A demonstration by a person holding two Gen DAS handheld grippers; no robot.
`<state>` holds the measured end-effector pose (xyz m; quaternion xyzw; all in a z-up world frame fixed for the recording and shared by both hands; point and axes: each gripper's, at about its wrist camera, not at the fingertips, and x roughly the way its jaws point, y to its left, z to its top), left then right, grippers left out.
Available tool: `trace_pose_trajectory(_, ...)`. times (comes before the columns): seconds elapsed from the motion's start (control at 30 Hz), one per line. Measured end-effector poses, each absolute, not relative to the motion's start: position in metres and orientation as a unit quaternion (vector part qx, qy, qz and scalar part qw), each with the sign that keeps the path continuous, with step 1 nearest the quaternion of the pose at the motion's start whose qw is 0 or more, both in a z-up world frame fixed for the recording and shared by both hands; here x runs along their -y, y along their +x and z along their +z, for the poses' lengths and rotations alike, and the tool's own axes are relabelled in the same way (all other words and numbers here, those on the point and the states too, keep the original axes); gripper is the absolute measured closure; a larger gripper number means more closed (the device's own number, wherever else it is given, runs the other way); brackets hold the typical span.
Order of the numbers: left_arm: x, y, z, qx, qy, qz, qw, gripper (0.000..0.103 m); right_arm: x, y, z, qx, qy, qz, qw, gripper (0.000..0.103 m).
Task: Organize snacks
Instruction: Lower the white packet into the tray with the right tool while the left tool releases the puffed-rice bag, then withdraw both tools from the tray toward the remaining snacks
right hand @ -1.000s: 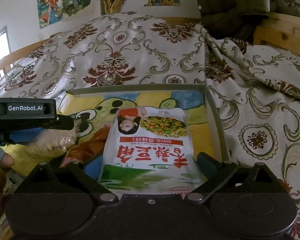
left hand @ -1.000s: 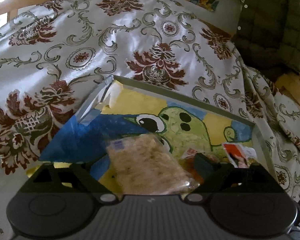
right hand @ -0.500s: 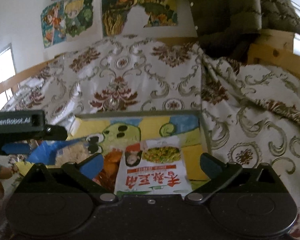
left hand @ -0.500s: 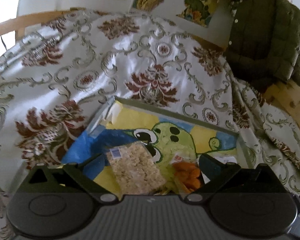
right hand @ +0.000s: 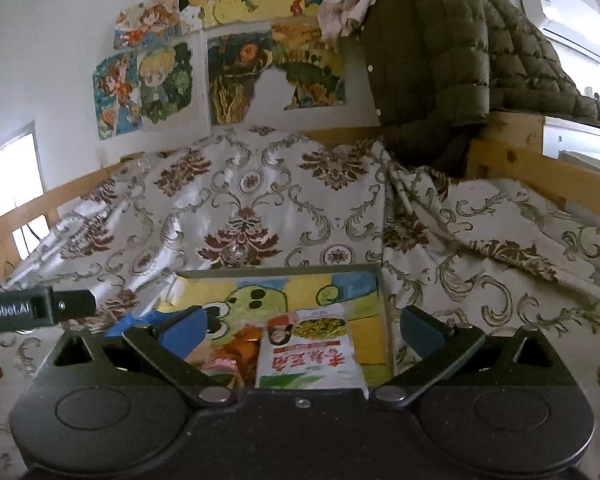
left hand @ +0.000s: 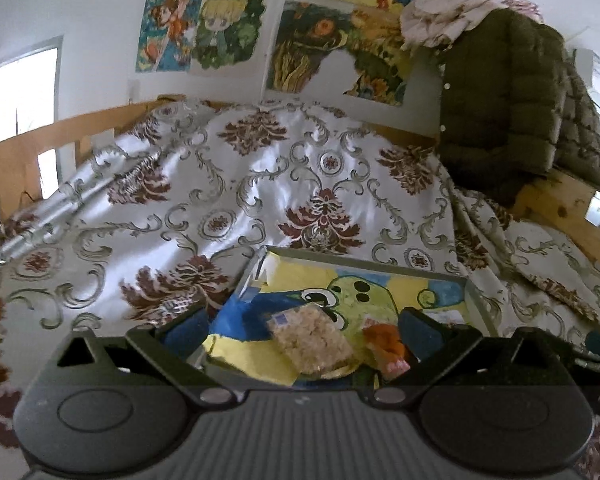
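tray (right hand: 383,300) holds three snack packets (right hand: 310,354)

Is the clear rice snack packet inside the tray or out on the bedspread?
Inside. The rice snack packet lies flat on the tray liner, within its rim.

White snack packet (right hand: 309,354) lies in tray (right hand: 383,304).

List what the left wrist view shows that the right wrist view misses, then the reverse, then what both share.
Only the left wrist view shows the clear packet of pale puffed-rice snack plainly.

Only the right wrist view shows the white snack bag with red lettering and the white air conditioner on the wall.

Both show the shallow tray with a green cartoon lining, the orange snack packet, the floral bedspread and the olive quilted jacket. Both grippers are open.
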<state>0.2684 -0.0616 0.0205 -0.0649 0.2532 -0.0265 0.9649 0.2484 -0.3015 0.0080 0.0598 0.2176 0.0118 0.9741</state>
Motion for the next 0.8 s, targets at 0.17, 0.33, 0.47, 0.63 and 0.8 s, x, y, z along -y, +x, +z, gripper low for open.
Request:
trace_pose_trajectory(0.17, 0.053, 0.232, 0.026, -0.244, -0.061, -0.035, 0.967, 0.000, 0.297, 0.211, 0.018, -0.210, 0.062, 0.013, 0.976, 0.001)
trace_pose_trajectory(0.33, 0.042, 0.200, 0.028, -0.244, -0.064, -0.042, 0.967, 0.000, 0.289, 0.176, 0.025, -0.204, 0.061, 0.012, 0.977, 0.001)
trace_pose_trajectory(0.47, 0.031, 0.174, 0.028, -0.248, -0.062, -0.051, 0.965, 0.000, 0.283, 0.150, 0.025, -0.215, 0.059, 0.003, 0.975, 0.001)
trace_pose_trajectory(0.63, 0.016, 0.143, 0.025, -0.254, -0.058, -0.051, 0.964, 0.000, 0.277, 0.124, 0.018, -0.240, 0.067, -0.008, 0.969, 0.001)
trace_pose_trajectory(0.8, 0.010, 0.116, 0.021, -0.257, -0.037, -0.061, 0.964, 0.000, 0.269, 0.104, 0.012, -0.253, 0.060, -0.016, 0.965, 0.001)
